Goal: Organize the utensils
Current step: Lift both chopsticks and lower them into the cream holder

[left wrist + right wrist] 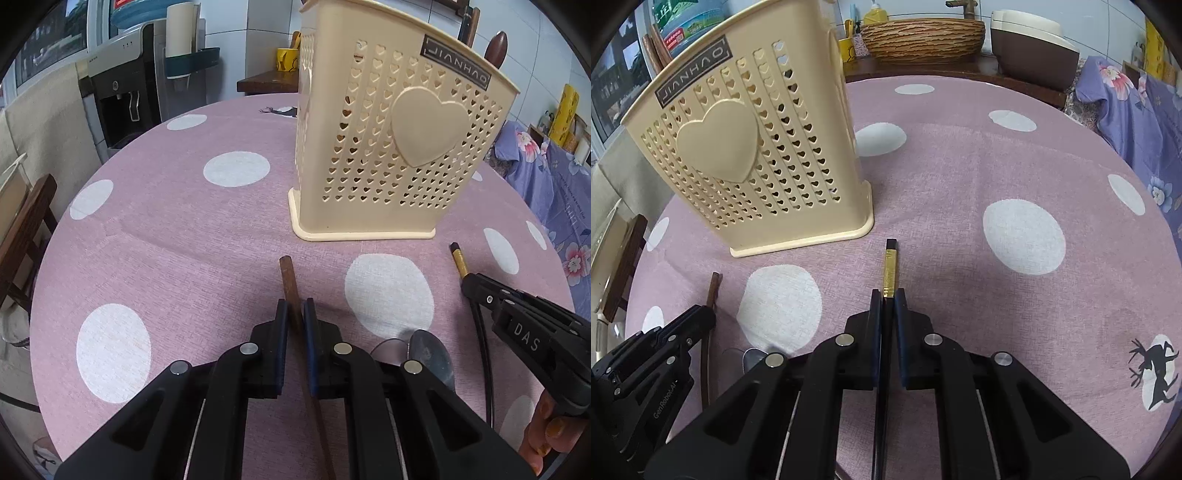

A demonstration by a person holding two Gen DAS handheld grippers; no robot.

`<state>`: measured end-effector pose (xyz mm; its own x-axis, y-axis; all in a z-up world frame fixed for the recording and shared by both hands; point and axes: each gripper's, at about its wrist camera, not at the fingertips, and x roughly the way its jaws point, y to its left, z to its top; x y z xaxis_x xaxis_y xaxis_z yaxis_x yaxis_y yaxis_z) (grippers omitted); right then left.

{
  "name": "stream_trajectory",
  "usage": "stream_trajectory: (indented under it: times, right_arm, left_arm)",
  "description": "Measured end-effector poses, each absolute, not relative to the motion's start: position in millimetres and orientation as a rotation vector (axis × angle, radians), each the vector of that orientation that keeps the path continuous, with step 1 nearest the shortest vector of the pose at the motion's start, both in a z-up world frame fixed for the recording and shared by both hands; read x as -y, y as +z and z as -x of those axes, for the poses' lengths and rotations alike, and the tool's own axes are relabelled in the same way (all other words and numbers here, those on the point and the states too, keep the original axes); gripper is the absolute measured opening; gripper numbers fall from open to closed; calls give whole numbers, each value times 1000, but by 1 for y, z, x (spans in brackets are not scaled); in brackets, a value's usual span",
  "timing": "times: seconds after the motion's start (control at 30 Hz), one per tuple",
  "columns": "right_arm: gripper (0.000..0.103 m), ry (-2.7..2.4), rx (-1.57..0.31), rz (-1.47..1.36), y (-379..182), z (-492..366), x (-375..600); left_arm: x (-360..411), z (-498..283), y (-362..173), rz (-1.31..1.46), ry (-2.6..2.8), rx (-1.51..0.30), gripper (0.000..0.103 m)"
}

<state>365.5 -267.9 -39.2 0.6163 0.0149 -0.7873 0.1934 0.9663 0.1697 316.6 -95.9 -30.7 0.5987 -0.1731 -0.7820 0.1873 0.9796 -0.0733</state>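
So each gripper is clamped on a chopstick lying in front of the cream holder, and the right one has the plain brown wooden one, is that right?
Not quite. The right gripper is shut on the black chopstick with a gold band, as the right wrist view shows. The plain brown chopstick is in the left gripper. Both lie in front of the cream holder.
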Motion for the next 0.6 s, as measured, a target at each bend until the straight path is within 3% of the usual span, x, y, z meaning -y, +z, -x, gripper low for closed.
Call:
stream_trajectory:
  times: [0.6]
  right_arm:
    - [8,-19,-661,-331,36,-323,293]
  left_arm:
    - [72,-296,37,80,-260,-702,9]
